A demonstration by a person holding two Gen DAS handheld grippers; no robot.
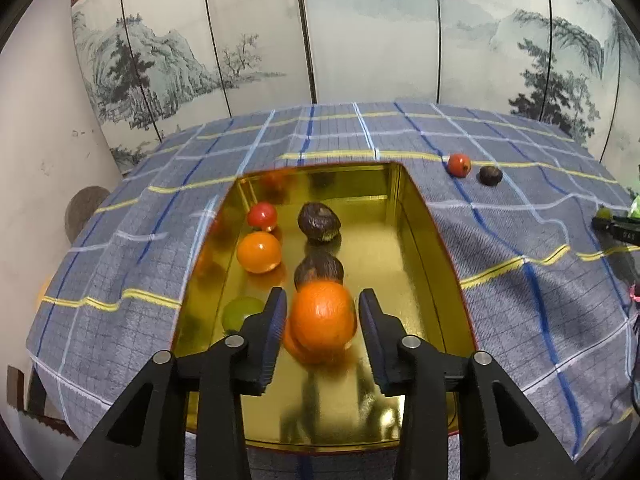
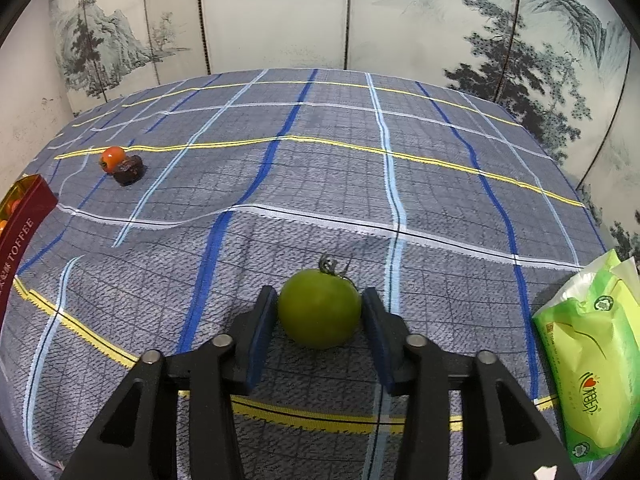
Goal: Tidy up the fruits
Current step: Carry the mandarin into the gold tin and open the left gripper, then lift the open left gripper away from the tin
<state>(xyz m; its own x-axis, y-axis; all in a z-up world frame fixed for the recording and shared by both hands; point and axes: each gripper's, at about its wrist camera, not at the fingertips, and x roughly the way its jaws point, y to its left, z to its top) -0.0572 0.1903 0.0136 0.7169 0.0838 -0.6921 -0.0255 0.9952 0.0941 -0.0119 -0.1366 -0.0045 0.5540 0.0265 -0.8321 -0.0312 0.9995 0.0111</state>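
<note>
In the left wrist view a gold tin (image 1: 424, 216) holds a red fruit (image 1: 262, 216), an orange fruit (image 1: 259, 252), two dark brown fruits (image 1: 319, 222), a green fruit (image 1: 240, 312) and an orange (image 1: 323, 316). My left gripper (image 1: 323, 316) is open around the orange, with a gap on each side, just above the tin floor. In the right wrist view my right gripper (image 2: 320, 312) is shut on a green tomato (image 2: 319, 312) at the cloth. A red fruit (image 2: 112, 157) and a dark fruit (image 2: 129, 170) lie together on the cloth at far left.
A blue plaid cloth (image 2: 320, 160) covers the table. A green tissue pack (image 2: 592, 360) lies at the right edge. The tin's red side (image 2: 20, 236) marked TOFFEE shows at the left. A painted folding screen (image 2: 280, 12) stands behind the table.
</note>
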